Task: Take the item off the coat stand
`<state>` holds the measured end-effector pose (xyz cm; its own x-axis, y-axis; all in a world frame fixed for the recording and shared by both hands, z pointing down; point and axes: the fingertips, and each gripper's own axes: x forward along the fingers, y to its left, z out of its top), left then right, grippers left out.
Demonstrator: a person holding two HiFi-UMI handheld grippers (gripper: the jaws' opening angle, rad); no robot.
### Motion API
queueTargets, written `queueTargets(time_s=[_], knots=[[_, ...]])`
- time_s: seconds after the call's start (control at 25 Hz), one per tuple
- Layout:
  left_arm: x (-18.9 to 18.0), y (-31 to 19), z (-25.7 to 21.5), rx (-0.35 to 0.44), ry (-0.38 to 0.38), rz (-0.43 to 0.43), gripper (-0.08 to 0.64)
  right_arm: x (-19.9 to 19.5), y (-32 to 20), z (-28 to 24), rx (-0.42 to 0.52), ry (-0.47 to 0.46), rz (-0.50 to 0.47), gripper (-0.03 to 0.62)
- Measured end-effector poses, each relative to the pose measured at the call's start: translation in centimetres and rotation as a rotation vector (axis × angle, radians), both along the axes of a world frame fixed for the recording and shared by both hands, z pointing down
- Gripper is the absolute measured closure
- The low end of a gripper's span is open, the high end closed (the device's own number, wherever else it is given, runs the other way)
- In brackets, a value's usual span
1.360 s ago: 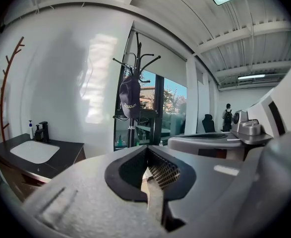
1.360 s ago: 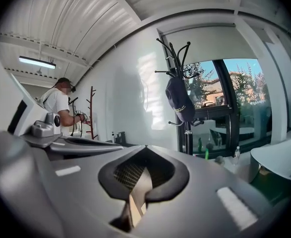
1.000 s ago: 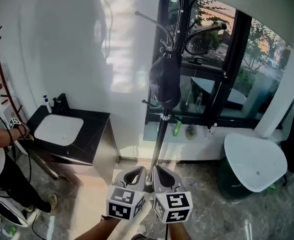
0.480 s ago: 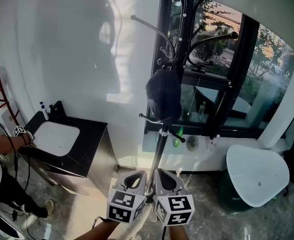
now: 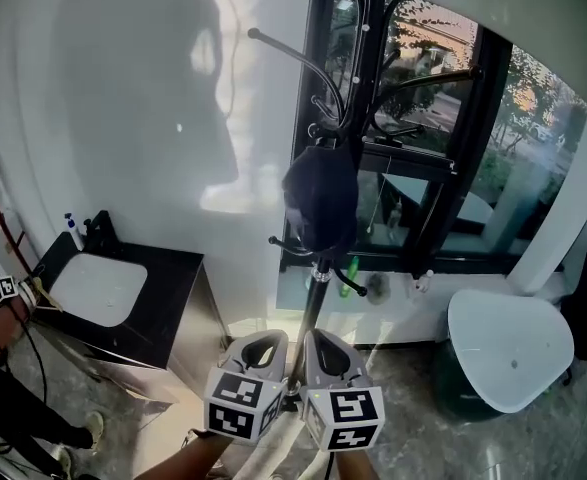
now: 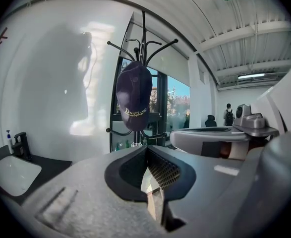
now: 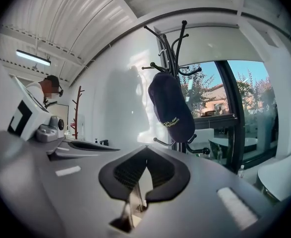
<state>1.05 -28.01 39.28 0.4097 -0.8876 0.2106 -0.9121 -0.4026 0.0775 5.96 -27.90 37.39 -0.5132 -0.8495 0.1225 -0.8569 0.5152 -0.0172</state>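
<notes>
Grey claws (image 5: 265,344), seemingly black-padded; marker cubes (image 5: 241,408)

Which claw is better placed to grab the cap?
Right, slightly: the cap looks larger, so likely nearer, in right gripper view. The right claw and left claw flank the pole, both shut and empty.

Washroom corner; sink (image 5: 93,290) in black counter (image 5: 168,308); window (image 5: 503,148)

Dark navy cap (image 5: 321,200) hangs crown-out from a black coat stand (image 5: 368,58) hook; yellow lettering on it; pole at 12 o'clock.
</notes>
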Motion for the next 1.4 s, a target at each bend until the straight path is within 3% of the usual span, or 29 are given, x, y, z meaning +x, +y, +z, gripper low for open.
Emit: queueTargets(time_s=[0.24,0.56,1.2,1.4], knots=[[-0.6,-2.3,-0.7,0.019,0.004,0.063,0.565,-1.5,-1.8,-2.1,0.067,0.037,0.035,0.592],[-1.9,-4.5,-2.0,0.05,-0.007,0.147,0.565,-3.2,-4.8,-7.1,0.188,0.059,0.113,0.543],[-5.9,-7.5,-2.1,0.058,0.003,0.209,0.565,-3.8,-12.3,-12.8,0.327,0.144,0.346,0.42],[-6.6,-8.0,-2.1,0.062,0.011,0.215,0.565,-4.3,-13.5,-13.5,0.344,0.17,0.369,0.438]])
